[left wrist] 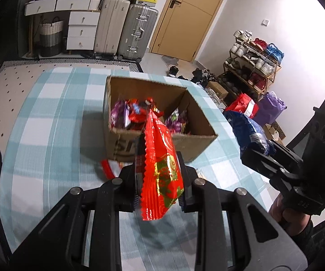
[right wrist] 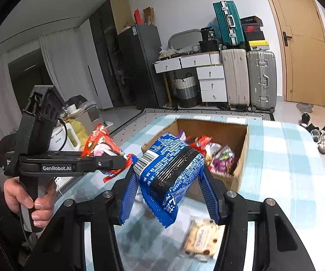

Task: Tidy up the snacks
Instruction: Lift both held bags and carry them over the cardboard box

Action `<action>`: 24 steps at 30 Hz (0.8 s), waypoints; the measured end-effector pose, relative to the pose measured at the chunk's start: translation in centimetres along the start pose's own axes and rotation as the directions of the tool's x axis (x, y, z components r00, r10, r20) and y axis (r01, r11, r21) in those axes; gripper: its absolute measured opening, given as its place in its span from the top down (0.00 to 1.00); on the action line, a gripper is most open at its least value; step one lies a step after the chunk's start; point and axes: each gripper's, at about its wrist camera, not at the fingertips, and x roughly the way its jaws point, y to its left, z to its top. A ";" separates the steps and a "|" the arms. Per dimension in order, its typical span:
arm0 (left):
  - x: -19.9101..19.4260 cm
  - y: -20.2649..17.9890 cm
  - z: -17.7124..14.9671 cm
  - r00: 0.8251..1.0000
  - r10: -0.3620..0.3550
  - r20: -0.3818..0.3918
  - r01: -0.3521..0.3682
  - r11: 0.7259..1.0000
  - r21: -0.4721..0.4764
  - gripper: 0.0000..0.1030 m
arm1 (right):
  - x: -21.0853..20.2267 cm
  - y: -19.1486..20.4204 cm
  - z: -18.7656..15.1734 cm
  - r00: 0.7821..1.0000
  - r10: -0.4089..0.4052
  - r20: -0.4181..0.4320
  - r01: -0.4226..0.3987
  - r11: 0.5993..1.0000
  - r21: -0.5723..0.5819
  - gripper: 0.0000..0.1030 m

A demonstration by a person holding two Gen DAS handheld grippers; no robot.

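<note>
My left gripper (left wrist: 159, 171) is shut on a red snack packet (left wrist: 162, 169), held just in front of an open cardboard box (left wrist: 198, 110) with several red and purple snack packets (left wrist: 135, 113) inside. My right gripper (right wrist: 169, 174) is shut on a blue snack packet (right wrist: 169, 169), held above the table near the box (right wrist: 241, 158). The right gripper also shows in the left wrist view (left wrist: 259, 155) to the right of the box. The left gripper with its red packet (right wrist: 99, 144) shows at the left of the right wrist view.
The table has a blue and white checked cloth (left wrist: 49, 117). A beige snack packet (right wrist: 203, 239) lies on it under my right gripper. A red packet (left wrist: 110, 167) lies in front of the box. Suitcases (left wrist: 126, 29), drawers and a shoe rack (left wrist: 252, 67) stand behind.
</note>
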 end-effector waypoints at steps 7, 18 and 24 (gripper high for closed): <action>1.3 -0.7 4.2 1.000 -0.002 -0.004 0.002 0.999 0.036 0.78 | 0.7 -0.2 3.4 1.000 -0.019 0.001 0.019 1.000 -0.022 0.48; 5.7 -0.2 10.6 1.000 0.009 -0.016 -0.008 0.999 0.041 0.78 | 4.0 -2.0 7.6 0.998 -0.043 -0.042 0.043 0.999 -0.014 0.48; 8.1 0.2 12.9 0.999 -0.001 -0.041 0.003 0.999 0.042 0.78 | 5.9 -2.8 8.5 0.997 -0.047 -0.058 0.047 0.999 -0.012 0.48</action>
